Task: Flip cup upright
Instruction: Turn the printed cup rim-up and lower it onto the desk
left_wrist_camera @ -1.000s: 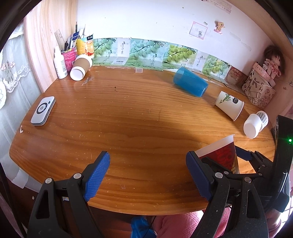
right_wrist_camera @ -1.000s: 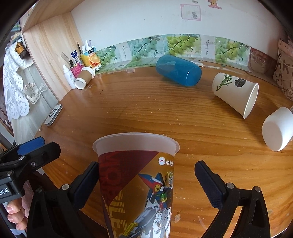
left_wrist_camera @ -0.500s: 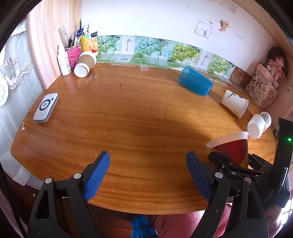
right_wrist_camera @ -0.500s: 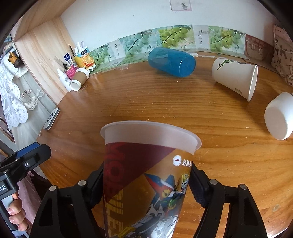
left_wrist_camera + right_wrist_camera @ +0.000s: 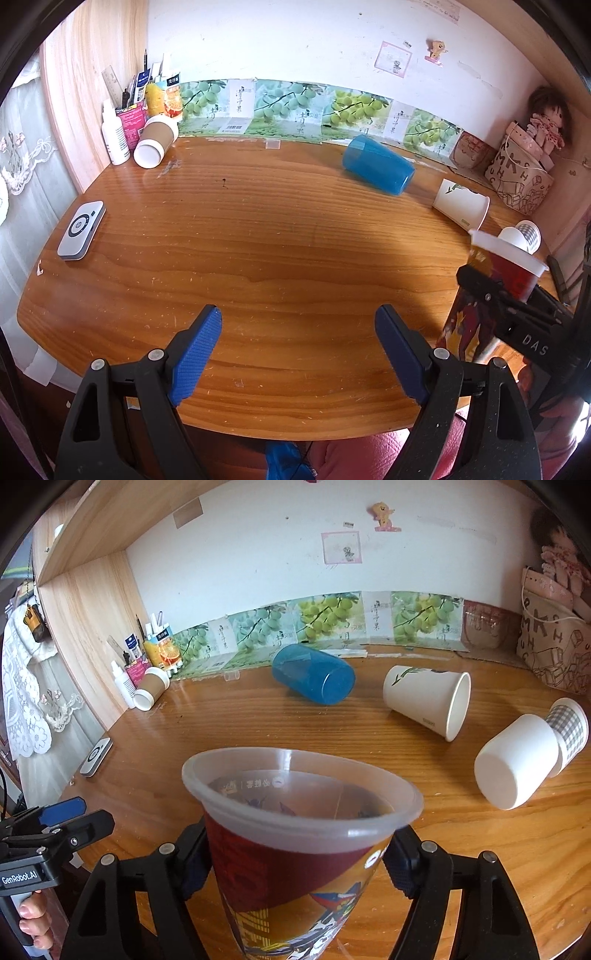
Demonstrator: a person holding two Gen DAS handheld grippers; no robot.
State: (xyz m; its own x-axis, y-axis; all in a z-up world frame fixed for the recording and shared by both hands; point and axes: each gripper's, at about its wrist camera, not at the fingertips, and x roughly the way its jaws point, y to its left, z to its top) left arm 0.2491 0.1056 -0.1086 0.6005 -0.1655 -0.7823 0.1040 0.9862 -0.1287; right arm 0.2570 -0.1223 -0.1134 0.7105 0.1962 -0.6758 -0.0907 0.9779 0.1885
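Gripping printed cup (image 5: 295, 849) w/ right gripper (image 5: 295, 864), left gripper (image 5: 297, 354) open

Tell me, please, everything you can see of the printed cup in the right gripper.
The printed cup is a tapered translucent plastic cup with a thick rolled rim. A dark red and yellow wrap with cartoon robot art and a white logo covers its wall. It looks empty. Its mouth faces up and tilts toward the camera, so the inside shows. The right gripper holds it, jaws pressed on either side below the rim, at the near right edge of the table. Whether its base touches the table is hidden.
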